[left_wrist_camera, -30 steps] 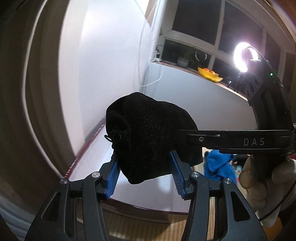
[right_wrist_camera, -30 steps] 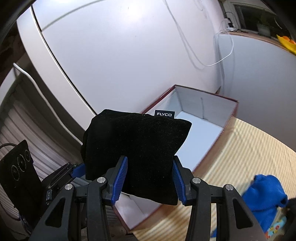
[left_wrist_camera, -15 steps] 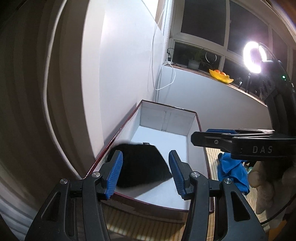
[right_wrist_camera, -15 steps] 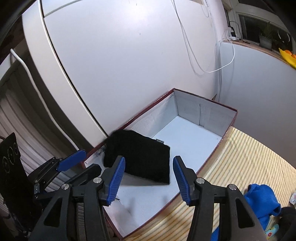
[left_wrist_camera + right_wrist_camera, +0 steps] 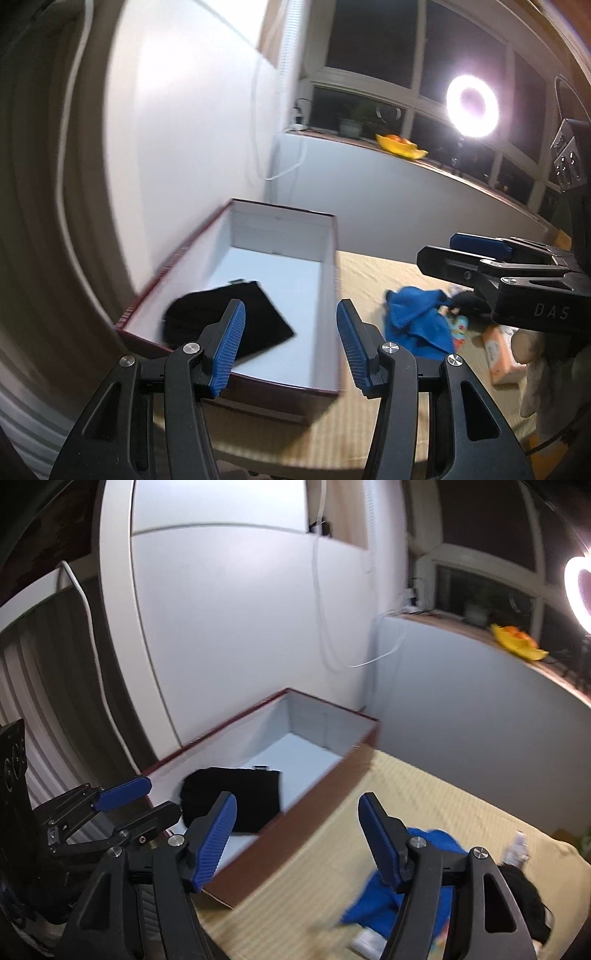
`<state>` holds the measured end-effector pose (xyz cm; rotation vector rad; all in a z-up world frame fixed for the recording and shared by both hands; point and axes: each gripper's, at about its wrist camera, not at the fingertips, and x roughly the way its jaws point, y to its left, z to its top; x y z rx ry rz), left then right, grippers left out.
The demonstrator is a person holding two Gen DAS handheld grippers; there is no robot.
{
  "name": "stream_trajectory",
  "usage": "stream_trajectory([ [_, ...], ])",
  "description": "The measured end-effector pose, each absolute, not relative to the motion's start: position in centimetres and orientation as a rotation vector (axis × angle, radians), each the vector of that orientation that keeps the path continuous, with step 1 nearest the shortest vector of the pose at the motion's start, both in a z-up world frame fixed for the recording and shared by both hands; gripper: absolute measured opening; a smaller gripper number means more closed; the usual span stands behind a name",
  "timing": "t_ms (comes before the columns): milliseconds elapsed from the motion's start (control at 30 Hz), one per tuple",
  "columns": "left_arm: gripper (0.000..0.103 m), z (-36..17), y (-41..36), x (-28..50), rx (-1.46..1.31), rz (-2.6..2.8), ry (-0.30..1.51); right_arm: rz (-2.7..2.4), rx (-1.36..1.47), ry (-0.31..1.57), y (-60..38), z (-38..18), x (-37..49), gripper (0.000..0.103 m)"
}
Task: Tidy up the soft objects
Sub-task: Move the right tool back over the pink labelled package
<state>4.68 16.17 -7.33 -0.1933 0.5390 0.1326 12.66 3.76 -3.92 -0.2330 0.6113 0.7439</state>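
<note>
"DAS" lettering on right hand-held gripper (image 5: 461, 262)

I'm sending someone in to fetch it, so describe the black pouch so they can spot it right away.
Find the long, open box with dark red walls and a white inside, set against the white wall on the straw-coloured mat. The black pouch lies flat on its floor at the near end. It is the only thing in the box, unlike the blue cloth out on the mat.
</note>
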Motion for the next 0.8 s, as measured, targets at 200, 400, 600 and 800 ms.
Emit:
stream_trajectory([
  [200,0.05,-7.0,12.3,4.9,-0.164,0.039,0.539,0.659,-0.199,0.601,-1.5,-3.9,11.7,0.065],
  [400,0.05,-6.8,8.5,5.3,-0.13,-0.047,0.548,0.569,-0.196,0.592,-5.7,-4.1,11.3,0.065],
  [600,0.05,-7.1,5.0,5.5,-0.102,-0.12,0.568,0.487,-0.19,0.593,-9.7,-4.7,10.9,0.065],
  [800,0.051,-7.9,1.8,5.7,-0.084,-0.188,0.607,0.435,-0.163,0.618,-13.6,-5.6,10.8,0.065],
])
